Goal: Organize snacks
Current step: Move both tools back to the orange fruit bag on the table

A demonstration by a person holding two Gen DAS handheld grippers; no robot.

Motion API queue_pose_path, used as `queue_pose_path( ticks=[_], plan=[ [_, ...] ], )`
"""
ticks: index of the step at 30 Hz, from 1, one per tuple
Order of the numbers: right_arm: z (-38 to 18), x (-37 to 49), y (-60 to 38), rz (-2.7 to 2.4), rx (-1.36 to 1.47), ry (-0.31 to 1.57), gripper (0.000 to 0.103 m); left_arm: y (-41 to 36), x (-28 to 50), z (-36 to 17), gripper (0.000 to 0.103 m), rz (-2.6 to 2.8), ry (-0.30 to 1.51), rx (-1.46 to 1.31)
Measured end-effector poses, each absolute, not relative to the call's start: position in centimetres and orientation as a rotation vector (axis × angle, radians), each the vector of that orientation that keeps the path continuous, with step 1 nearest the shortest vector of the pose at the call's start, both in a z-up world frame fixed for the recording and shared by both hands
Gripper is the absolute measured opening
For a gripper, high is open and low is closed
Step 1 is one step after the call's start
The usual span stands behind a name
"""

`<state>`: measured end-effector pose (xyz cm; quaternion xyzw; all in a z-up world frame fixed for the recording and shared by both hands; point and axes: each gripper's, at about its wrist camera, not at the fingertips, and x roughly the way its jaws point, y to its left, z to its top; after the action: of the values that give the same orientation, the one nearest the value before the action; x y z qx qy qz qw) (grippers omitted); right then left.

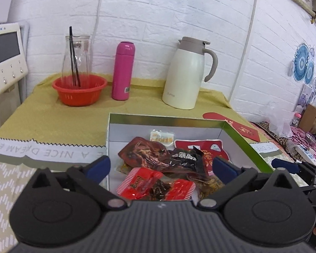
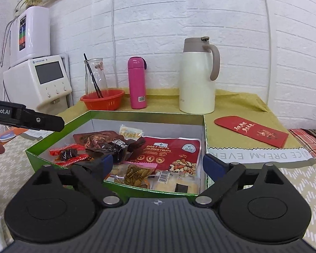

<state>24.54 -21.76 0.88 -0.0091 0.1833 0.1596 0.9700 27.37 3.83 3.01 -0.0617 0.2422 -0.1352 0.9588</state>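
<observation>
A green box (image 2: 141, 115) with a white inside holds several snack packets. Among them are a red nut pouch (image 2: 174, 151), a red-wrapped candy (image 2: 69, 154), a black packet (image 2: 118, 147) and a clear bag of green seeds (image 2: 134, 174). In the left wrist view the box (image 1: 164, 119) shows the candy (image 1: 155, 186) nearest. My left gripper (image 1: 161, 166) is open and empty above the box's near edge. My right gripper (image 2: 157, 164) is open and empty over the box's near right part. The left gripper's body (image 2: 27, 119) shows at the right view's left edge.
At the back of the yellow cloth stand a red basket with a glass carafe (image 2: 103, 99), a pink bottle (image 2: 137, 82) and a cream thermos jug (image 2: 198, 78). A red envelope (image 2: 252, 131) lies right of the box. A white appliance (image 2: 44, 78) stands at the left.
</observation>
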Motion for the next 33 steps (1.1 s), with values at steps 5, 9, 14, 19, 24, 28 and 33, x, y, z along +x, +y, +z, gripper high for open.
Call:
queue_pose_path(
  ticks=[5,9,14,19,24,28,33],
  plan=[
    [1.8,24.1,-22.3,0.318,-0.004,0.397,0.103,3.1,25.8,4.4,0.103,-0.277,0.480,-0.096],
    [3.9,22.2,-23.1,0.315,0.030,0.353,0.103,3.0,23.7,6.0,0.103,-0.288,0.444,-0.098],
    [6.3,18.7,-23.7,0.327,0.023,0.287,0.103,3.0,20.4,7.7,0.103,-0.291,0.435,-0.145],
    [7.1,15.1,-24.2,0.329,0.031,0.257,0.103,3.0,16.6,7.7,0.103,-0.322,0.453,-0.195],
    [6.0,11.8,-24.8,0.333,0.063,0.279,0.103,2.2,12.7,6.0,0.103,-0.352,0.465,-0.189],
    [3.8,9.9,-24.8,0.327,0.066,0.326,0.103,1.7,10.2,3.6,0.103,-0.371,0.494,-0.210],
    [-0.2,9.5,-25.1,0.295,0.142,0.450,0.103,1.2,9.0,0.2,0.103,-0.372,0.565,-0.273]
  ],
)
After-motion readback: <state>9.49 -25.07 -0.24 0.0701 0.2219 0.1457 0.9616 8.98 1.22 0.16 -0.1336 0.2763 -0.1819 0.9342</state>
